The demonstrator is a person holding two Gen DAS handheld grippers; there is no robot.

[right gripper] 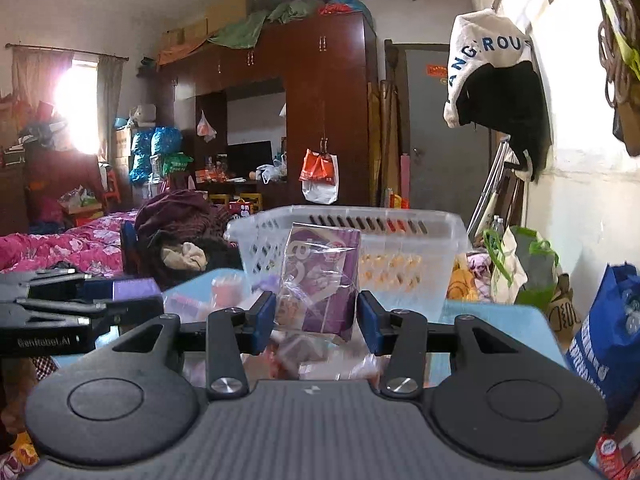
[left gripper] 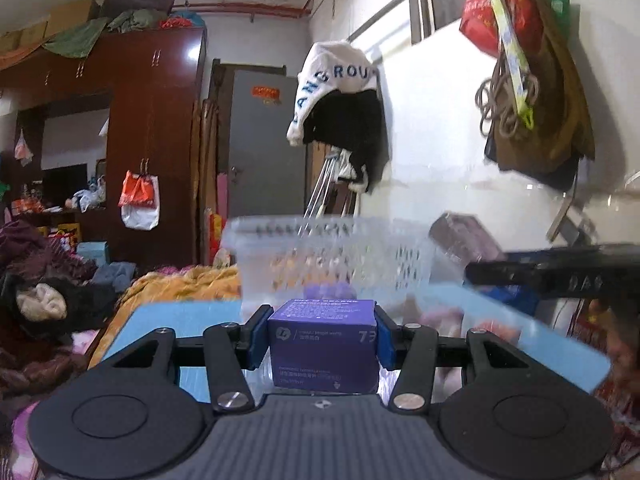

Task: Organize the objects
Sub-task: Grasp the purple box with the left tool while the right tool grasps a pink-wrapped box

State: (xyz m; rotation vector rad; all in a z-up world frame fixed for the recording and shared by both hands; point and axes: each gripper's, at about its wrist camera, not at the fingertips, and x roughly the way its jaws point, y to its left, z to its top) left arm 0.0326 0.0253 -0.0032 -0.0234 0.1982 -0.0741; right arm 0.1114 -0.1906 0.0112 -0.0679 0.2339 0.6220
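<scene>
purple box [left gripper: 323, 340] clamped upright, packet [right gripper: 320, 280] gripped — upright

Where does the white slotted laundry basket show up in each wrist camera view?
Left wrist: the white slotted basket sits centre, blurred, just beyond the held purple box.
Right wrist: the basket sits centre, behind the held purple packet.
Shared landmark: the hanging white lettered garment.

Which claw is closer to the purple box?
Left. The left claw is shut right on the purple box, pads on both its sides. The right claw is off beside it, gripping a purple packet in clear wrap.
</scene>
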